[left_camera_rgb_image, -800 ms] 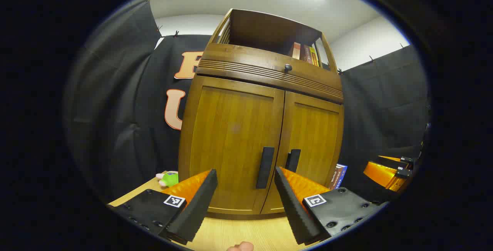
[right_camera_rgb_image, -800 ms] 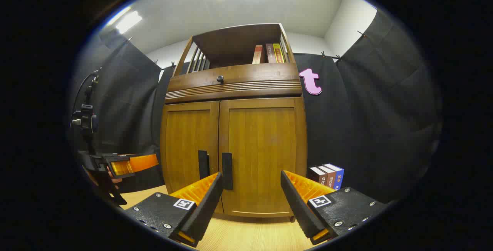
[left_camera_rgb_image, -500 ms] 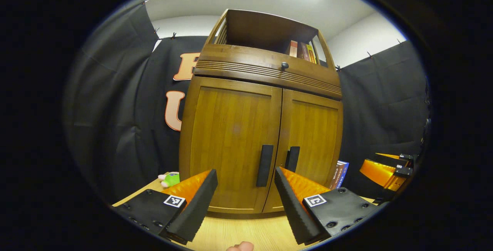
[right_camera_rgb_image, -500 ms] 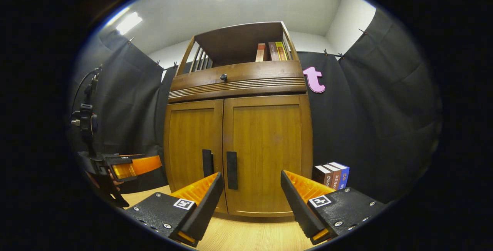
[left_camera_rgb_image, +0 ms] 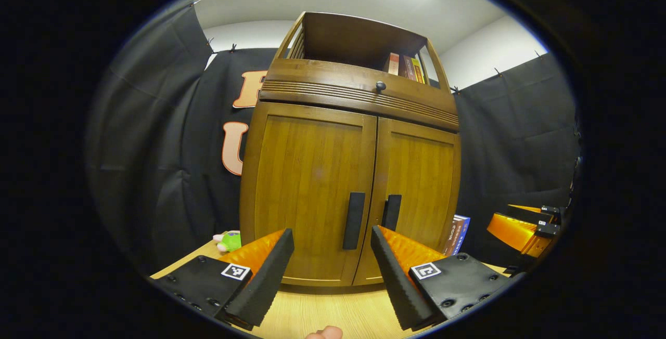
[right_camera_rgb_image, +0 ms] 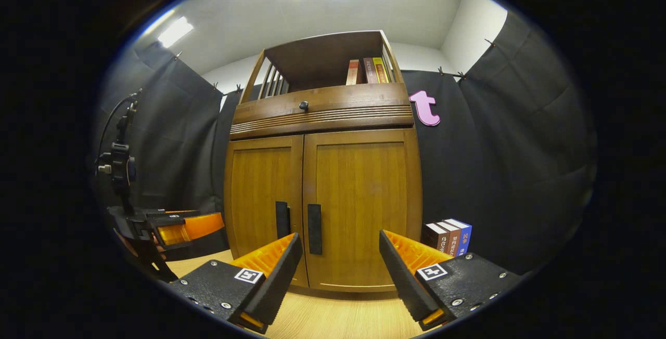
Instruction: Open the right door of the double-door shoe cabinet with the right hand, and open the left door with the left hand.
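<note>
So both doors of the shoe cabinet (left_camera_rgb_image: pixel 348 183) are shut. Left tongs (left_camera_rgb_image: pixel 332 266) are spread wide, with the left door handle (left_camera_rgb_image: pixel 354 220) straight ahead between the fingers, not touching. Right tongs (right_camera_rgb_image: pixel 341 271) are spread too, with the right door handle (right_camera_rgb_image: pixel 314 221) ahead, just past the left finger. Cabinet sits on the tabletop (right_camera_rgb_image: pixel 333 318).

cabinet (right_camera_rgb_image: pixel 322 193) on table (right_camera_rgb_image: pixel 333 318) | books (right_camera_rgb_image: pixel 447 236) right | plush toy (left_camera_rgb_image: pixel 229 240) left
</note>
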`<state>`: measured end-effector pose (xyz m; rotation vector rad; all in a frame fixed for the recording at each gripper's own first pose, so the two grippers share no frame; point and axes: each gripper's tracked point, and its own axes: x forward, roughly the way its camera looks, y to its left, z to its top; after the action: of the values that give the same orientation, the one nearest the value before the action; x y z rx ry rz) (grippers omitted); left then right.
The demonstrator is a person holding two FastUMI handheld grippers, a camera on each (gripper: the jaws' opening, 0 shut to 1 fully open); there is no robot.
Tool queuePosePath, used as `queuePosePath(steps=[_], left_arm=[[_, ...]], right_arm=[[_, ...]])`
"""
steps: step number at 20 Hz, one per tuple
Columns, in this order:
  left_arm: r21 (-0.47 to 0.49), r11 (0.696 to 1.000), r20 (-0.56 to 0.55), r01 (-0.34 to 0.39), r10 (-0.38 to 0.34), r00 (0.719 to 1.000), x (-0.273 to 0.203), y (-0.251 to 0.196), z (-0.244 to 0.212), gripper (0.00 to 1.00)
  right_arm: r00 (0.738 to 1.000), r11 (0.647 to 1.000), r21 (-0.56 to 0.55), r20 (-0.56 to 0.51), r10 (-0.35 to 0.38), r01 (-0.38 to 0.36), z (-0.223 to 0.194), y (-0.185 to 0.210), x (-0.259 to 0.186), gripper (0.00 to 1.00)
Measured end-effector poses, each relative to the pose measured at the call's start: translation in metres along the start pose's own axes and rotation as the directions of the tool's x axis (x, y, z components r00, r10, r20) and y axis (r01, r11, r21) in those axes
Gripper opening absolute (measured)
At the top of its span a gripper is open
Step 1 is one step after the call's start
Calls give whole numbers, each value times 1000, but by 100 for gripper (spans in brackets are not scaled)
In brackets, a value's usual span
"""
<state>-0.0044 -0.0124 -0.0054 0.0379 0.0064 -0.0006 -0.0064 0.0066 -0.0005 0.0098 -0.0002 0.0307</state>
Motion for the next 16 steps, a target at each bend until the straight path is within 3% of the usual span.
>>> queuePosePath(steps=[2,4,7,10,11,16], left_arm=[[14,1000,11,-7,7,1000,0,0,2,100],[26,999,0,-29,29,1000,2,3,-1,93],[0,1000,-12,-17,17,1000,1,-4,-11,100],[6,1000,-28,-4,4,1000,1,-7,-19,96],[22,1000,-28,-17,17,999,1,-4,-20,93],[20,1000,-37,8,-7,999,-9,-9,-25,100]], right_arm=[[1000,1000,-6,-5,7,-7,-1,2,-1,92],[1000,1000,-3,-8,12,-12,-1,2,-5,92],[1000,1000,-14,-4,8,-8,5,1,-2,92],[1000,999,-24,-12,25,-25,7,8,10,92],[999,999,-30,-25,30,-31,6,10,18,92],[996,998,-38,-78,39,-42,-4,29,93,92]])
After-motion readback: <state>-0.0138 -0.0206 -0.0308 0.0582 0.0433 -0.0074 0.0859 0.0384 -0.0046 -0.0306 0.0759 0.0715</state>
